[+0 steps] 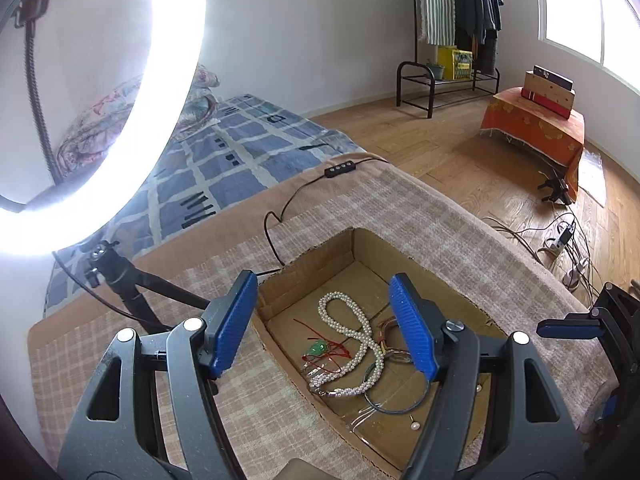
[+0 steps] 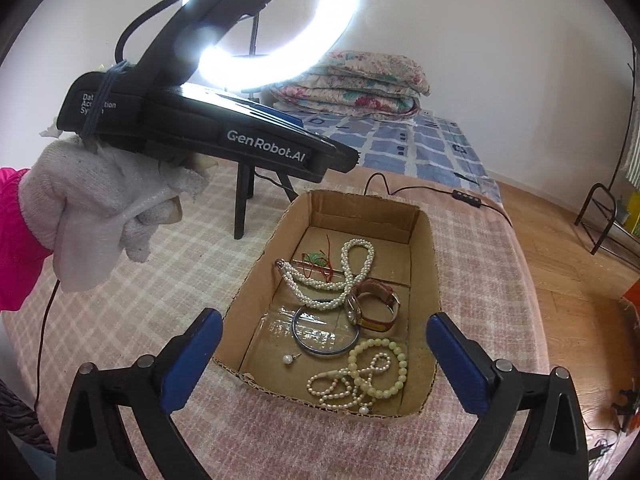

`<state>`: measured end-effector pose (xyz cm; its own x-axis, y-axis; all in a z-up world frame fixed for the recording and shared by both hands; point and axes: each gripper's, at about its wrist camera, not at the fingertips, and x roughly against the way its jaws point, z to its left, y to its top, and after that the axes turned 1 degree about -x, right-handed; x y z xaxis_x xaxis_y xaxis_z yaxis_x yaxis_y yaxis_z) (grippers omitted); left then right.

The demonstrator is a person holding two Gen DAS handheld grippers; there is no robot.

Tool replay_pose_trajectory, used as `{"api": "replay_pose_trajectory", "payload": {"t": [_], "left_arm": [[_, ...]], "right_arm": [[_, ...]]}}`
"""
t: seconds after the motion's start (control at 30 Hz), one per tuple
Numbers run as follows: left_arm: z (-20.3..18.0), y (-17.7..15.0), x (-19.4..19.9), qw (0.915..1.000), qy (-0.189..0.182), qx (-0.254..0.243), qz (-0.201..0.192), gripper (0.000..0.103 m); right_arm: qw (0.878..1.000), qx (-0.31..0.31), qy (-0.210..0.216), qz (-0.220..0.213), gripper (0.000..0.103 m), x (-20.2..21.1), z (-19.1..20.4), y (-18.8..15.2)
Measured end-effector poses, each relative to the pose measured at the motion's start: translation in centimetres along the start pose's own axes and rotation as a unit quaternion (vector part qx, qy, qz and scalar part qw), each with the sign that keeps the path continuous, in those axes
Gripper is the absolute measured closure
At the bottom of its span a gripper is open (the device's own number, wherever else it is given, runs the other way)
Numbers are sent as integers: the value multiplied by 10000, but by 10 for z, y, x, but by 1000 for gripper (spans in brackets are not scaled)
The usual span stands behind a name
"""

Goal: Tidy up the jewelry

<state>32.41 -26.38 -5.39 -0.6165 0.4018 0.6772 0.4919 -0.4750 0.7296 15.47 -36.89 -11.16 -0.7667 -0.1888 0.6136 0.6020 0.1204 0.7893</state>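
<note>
A: In the centre of both frames, what lies between the fingers?

B: A cardboard box, sunk into the checked blanket, holding all the jewelry. The right gripper is spread wide and empty, its blue pads framing the box's near end.

A: And the other tool?

B: The left gripper is also spread, holding nothing, above the box's left part. In the right wrist view its black body crosses the upper left, held by a gloved hand.

A: The pieces, largest first?

B: A long pearl necklace mid-box, a watch right of it, a metal bangle below, cream beads nearest the right gripper, then a small pearl earring lower left.
</note>
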Motion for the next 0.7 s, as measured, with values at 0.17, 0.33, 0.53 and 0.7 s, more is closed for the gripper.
{"api": "replay_pose_trajectory", "payload": {"t": [0.17, 0.33, 0.53, 0.7], "left_arm": [[2, 3, 24, 9999, 56, 39, -98, 32], [4, 5, 51, 9997, 136, 58, -212, 32], [9, -1, 90, 9992, 150, 151, -341, 32], [17, -12, 129, 9984, 247, 199, -469, 32]], "right_arm": [[9999, 29, -70, -70, 0, 17, 7, 3], [9998, 75, -91, -186, 0, 36, 19, 5], [9993, 51, -124, -349, 0, 63, 33, 8], [9988, 4, -192, -459, 0, 84, 45, 10]]}}
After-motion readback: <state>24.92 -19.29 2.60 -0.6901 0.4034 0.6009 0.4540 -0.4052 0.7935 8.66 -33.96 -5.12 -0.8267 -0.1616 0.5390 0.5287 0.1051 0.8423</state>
